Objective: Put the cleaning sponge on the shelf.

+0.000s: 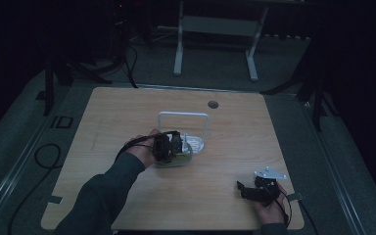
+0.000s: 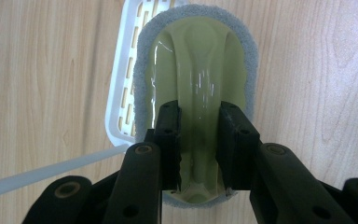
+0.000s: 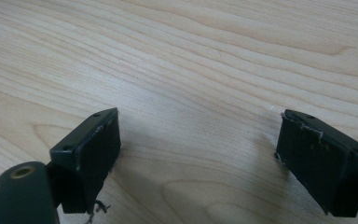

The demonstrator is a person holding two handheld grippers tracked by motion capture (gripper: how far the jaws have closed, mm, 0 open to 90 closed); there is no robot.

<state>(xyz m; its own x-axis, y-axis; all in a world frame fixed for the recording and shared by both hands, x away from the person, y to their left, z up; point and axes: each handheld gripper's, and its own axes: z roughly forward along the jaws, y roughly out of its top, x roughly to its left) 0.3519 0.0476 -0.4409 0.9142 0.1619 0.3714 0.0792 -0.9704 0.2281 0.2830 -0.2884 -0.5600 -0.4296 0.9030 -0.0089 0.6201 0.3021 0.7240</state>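
Observation:
A pale green scrubber with a grey sponge rim lies partly over a white slotted tray. My left gripper is shut on the raised ridge of the scrubber's green handle, one jaw on each side of it. From above, that left gripper sits at the table's middle, over the scrubber and beside the tray. My right gripper stands open over bare wood with nothing between its jaws. It rests near the front right corner.
A white wire frame rises behind the tray, and one of its bars crosses low left in the left gripper view. A round cable hole lies near the wooden table's far edge. Cables trail off the left side.

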